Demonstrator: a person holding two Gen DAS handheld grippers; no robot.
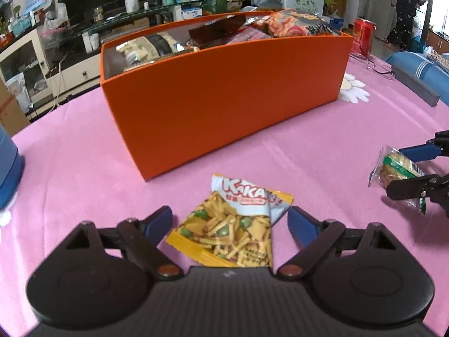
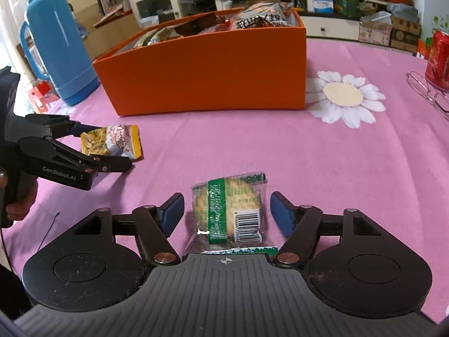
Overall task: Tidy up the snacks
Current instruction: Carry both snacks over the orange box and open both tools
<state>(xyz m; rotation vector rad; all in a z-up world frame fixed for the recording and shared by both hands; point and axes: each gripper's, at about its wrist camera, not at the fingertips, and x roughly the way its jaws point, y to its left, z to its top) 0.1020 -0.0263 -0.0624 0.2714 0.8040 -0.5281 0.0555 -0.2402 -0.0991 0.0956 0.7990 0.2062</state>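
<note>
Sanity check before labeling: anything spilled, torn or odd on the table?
Nothing spilled or torn. Two packets lie outside the orange box: the Kaka snack bag and the green cracker pack, each lying between the open jaws of a hand-held gripper. Eyeglasses sit stray by the red can.

We see an orange box [image 1: 224, 84] on a pink tablecloth [image 2: 280, 154] printed with a white daisy [image 2: 343, 98]; a yellow-and-white snack packet [image 1: 233, 224]; a clear, green-banded cracker pack [image 2: 228, 210]; a blue thermos [image 2: 56, 42]; a red can [image 2: 439, 59].
</note>
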